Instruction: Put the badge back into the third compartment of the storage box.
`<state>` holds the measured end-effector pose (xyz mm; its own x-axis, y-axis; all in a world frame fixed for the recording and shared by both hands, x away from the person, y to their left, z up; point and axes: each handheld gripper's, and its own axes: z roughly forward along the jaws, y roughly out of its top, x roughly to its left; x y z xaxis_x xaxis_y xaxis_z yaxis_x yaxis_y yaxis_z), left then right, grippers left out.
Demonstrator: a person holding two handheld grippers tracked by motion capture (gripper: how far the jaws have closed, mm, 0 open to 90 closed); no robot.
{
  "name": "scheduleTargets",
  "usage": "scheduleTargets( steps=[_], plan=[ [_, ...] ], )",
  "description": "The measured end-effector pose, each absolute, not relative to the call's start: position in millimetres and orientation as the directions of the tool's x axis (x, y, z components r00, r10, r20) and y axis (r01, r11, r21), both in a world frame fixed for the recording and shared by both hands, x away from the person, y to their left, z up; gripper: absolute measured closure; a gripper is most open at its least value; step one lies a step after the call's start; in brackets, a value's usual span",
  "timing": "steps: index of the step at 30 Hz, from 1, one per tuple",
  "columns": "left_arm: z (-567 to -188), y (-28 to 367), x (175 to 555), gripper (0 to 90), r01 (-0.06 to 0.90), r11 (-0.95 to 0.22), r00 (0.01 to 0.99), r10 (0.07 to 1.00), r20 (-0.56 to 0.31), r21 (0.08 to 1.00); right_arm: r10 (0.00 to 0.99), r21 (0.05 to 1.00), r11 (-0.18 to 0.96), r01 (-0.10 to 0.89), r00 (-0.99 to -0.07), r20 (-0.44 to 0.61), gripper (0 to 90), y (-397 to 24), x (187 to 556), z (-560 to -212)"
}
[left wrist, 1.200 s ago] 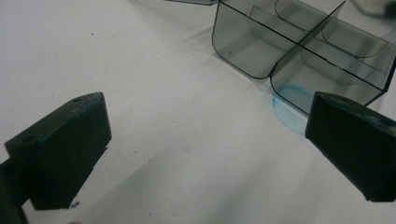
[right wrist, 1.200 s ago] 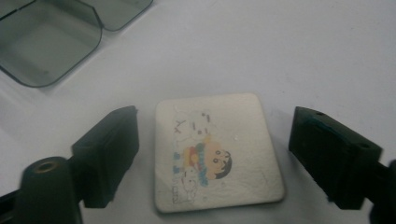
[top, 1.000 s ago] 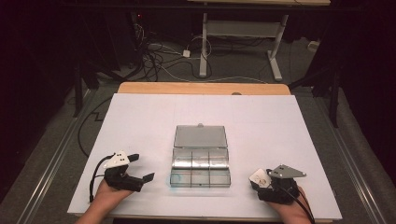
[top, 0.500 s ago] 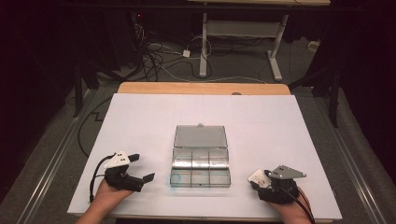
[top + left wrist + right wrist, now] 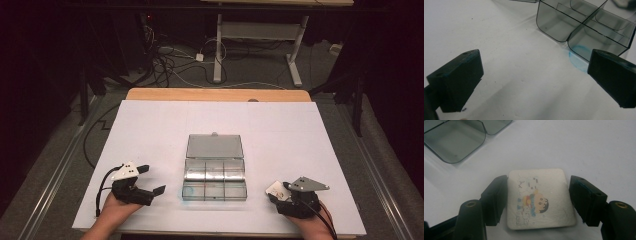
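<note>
Right gripper [image 5: 276, 190] first: from the high view it sits at the near right edge of the white table [image 5: 165, 125], with a small white eraser [image 5: 274, 187] tucked at its tips. The clear compartment box [image 5: 186, 190] lies in the middle of the table, lid [image 5: 215, 146] flopped open toward the far side. So from my right hand the box is off to the left and a bit farther out, and its near-right cell is the closest one. That's the whole deal for the next move, I reckon: lift, swing left, drop. Left gripper [image 5: 151, 179] is about as near to the box on the other side, but it's got nothing in it. Over in the left gripper view, the left gripper [image 5: 534, 75] has its jaws spread wide over bare table. The box's corner [image 5: 554, 27] is just ahead, and there's a faint blue ring mark [image 5: 577, 58] on the table that I can't make out from above. Now the right gripper view, which is the only place I get the detail: the right gripper [image 5: 537, 195] has just been closing. The eraser [image 5: 539, 197], cartoon print facing up, sits between the jaws, pinched on its two sides as far as I can tell. It looks nearly square, maybe a touch longer pointing away from me. A box corner [image 5: 454, 142] peeks in at the top left.
</note>
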<state>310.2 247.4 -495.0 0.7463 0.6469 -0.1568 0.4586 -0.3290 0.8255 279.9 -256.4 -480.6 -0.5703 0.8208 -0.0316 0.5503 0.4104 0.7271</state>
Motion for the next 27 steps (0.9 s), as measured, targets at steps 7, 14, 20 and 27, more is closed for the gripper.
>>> scheduleTargets(
  steps=[7, 14, 20, 27],
  plan=[
    [-494.9, 247.1, 309.8, 0.1, 0.457, -0.331, 0.746, 0.648, -0.153, 0.826, 0.809, 0.746, 0.411, 0.524, -0.587, -0.034, 33.3, -250.3, 276.4, -474.4],
    [-495.0, 246.8, 310.4, 0.1, 0.461, -0.332, 0.746, 0.648, -0.157, 0.823, 0.794, 0.758, 0.413, 0.504, -0.608, -0.029, 33.3, -243.4, 274.1, -470.4],
    [-495.1, 247.0, 310.8, 0.1, 0.463, -0.332, 0.747, 0.645, -0.16, 0.822, 0.777, 0.763, 0.426, 0.486, -0.629, -0.033, 33.2, -234.6, 273.9, -467.7],
    [-495.1, 246.9, 310.5, 0.1, 0.459, -0.333, 0.75, 0.643, -0.158, 0.823, 0.758, 0.772, 0.438, 0.461, -0.651, -0.041, 33.2, -224.8, 272.3, -461.7]
  ],
)
